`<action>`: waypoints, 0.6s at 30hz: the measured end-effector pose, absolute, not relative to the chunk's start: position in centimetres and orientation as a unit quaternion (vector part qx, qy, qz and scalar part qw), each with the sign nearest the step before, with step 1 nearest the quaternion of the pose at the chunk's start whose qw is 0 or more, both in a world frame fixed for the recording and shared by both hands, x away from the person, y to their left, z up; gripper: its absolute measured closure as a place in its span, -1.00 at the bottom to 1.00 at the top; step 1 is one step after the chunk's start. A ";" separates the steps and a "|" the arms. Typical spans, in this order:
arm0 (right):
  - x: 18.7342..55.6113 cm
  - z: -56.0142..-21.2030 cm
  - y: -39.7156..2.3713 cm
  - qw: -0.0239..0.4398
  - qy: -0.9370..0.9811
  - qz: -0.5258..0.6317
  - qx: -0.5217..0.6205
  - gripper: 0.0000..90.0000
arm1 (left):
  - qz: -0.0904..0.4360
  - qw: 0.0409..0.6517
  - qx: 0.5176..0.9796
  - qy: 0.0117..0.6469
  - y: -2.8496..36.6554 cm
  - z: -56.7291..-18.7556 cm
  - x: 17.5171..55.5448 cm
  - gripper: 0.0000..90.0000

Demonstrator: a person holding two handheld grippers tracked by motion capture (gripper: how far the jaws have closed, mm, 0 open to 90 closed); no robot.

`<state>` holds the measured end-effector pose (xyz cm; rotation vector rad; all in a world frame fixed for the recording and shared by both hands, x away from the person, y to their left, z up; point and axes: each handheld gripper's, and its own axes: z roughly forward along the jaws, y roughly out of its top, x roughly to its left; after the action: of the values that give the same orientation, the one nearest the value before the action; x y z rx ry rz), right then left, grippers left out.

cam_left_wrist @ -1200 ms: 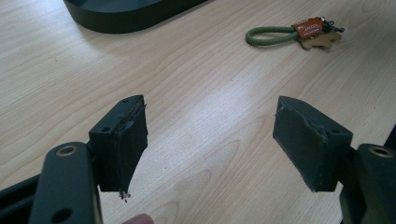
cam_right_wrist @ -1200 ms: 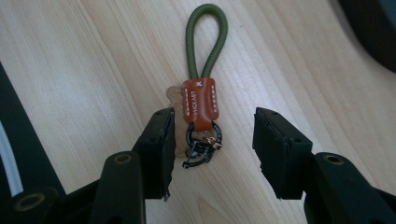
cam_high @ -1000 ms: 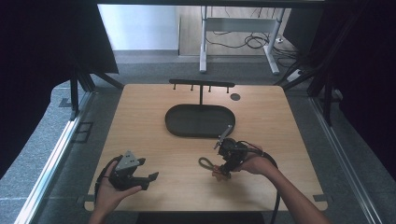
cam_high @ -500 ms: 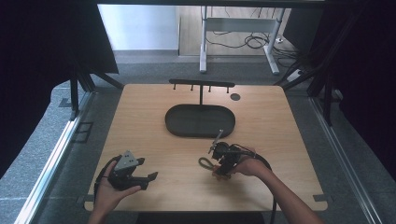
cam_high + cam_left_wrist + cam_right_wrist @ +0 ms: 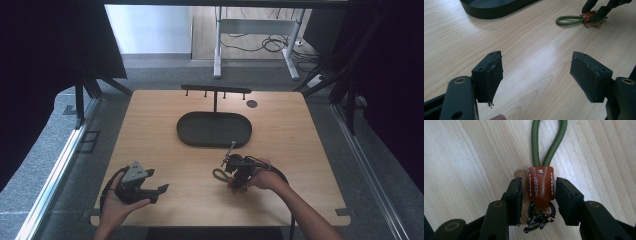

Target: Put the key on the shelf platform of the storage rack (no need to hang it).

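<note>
Right gripper (image 5: 538, 195): jaws part open, one on each side of the brown leather tab of a key strap (image 5: 541, 186). Narrow gaps on both sides, so not clamped; touching or not, can't tell. Strap lies flat on the wooden table (image 5: 150, 135), its green cord loop pointing away from the jaws, a small black metal clasp at the near end of the tab, between the jaws. In the high view the right gripper (image 5: 237, 172) sits just in front of the dark oval tray (image 5: 192, 134), toward its right end, and the strap (image 5: 220, 175) lies at the gripper's left side, close to the tray's front rim but apart from it.

Left gripper (image 5: 537, 75): jaws spread wide, nothing between them, bare tabletop under them. High view shows the left gripper (image 5: 142, 182) held in a hand (image 5: 117, 207) well in front of the tray and off to its left, near the table's front edge. From its own camera the strap (image 5: 580, 20) and the other gripper's jaws show farther off, tray at top.

Behind the tray, a black T-shaped rack (image 5: 216, 92) with small pegs stands upright.
</note>
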<state>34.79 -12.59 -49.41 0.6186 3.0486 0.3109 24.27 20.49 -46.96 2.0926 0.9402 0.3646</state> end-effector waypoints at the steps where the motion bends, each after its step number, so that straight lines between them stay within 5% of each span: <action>1: 34.8 -49.4 -12.6 0.008 0.975 0.099 0.198 0.28 | 0.144 0.398 0.826 0.371 20.5 -47.0 24.3 -0.41; 18: 34.7 -49.3 -12.6 0.013 0.978 0.093 0.188 0.48 | 0.148 0.399 0.822 0.379 21.1 -46.8 24.3 -0.41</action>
<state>34.71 -12.61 -49.31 0.5873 3.0467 0.2893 24.28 21.07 -46.79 2.0794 0.9582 0.3737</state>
